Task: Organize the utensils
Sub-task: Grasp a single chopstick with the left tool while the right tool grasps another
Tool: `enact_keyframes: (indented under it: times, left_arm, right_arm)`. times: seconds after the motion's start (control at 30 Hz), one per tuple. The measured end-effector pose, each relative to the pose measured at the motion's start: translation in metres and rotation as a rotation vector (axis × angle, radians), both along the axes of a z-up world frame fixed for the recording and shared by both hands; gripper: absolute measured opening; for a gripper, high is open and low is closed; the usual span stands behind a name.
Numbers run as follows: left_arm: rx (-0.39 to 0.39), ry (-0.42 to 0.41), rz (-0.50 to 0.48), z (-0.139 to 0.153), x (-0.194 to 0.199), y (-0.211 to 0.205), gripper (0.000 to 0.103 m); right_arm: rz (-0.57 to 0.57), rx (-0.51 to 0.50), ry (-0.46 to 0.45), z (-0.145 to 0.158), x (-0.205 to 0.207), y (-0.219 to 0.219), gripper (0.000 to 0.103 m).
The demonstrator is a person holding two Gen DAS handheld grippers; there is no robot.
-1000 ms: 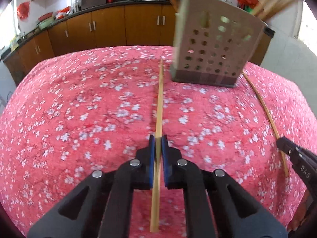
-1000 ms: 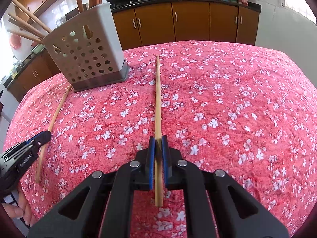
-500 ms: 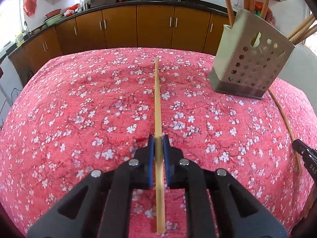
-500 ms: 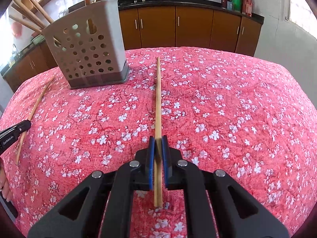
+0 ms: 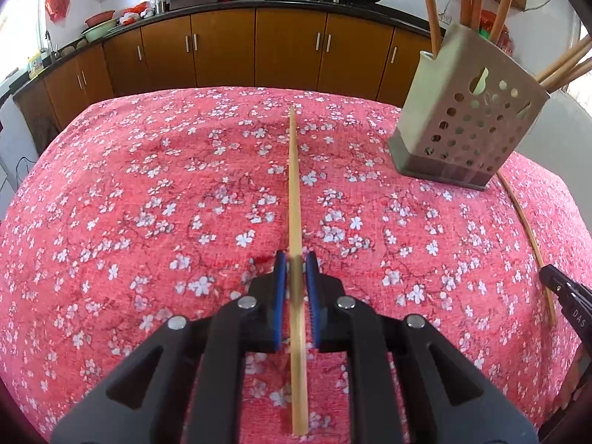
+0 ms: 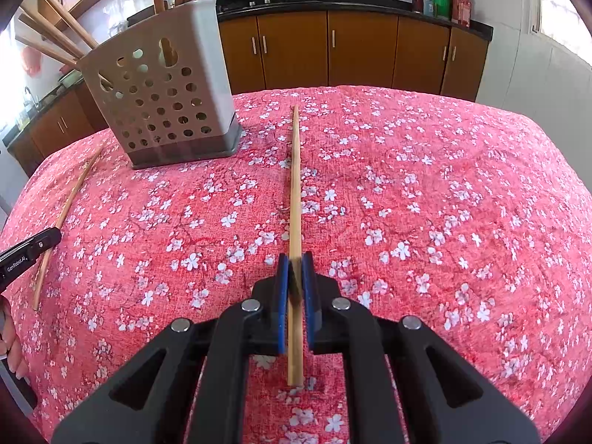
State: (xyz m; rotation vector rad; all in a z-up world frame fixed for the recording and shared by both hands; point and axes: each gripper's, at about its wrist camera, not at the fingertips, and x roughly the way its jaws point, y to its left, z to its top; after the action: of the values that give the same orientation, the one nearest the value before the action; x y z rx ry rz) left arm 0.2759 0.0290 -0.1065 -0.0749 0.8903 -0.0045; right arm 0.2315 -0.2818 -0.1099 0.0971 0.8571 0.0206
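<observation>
Observer: Starting at the left. What is the left gripper (image 5: 296, 259) doing?

Recorder: It is pointing down at the flowered tablecloth (image 5: 148, 203), and its jaws have just been opening. They are standing narrow, with the left chopstick (image 5: 294, 185) running between the blue pads. Slim gaps are showing on both sides, so I am reading it as let go. The stick seems to be lying flat on the cloth.

Observer: And the middle?

Recorder: The perforated holder (image 5: 466, 133) is standing upright between the two loose sticks, near their far ends. Several sticks (image 5: 431, 7) are already leaning inside it.

Observer: Right side?

Recorder: The right gripper (image 6: 295, 259) is clamping the right chopstick (image 6: 295, 185) near its close end, pads pressing on the wood. The far tip is aiming past the holder's right side.

Observer: So how far along are we?

Recorder: I am judging it well underway. Most sticks are sitting in the holder, and two are remaining outside. The right one is looking ready for lifting in. The left one is needing a fresh grip first.
</observation>
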Motion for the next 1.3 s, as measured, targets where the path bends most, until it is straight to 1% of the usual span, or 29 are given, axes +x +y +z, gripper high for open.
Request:
enact_keyframes:
  times: [1.3]
  left_arm:
    - [-0.001, 0.0, -0.001, -0.0001, 0.0003, -0.0022, 0.015]
  right_arm:
    - [0.0, 0.002, 0.0, -0.0005, 0.0005, -0.0023, 0.009]
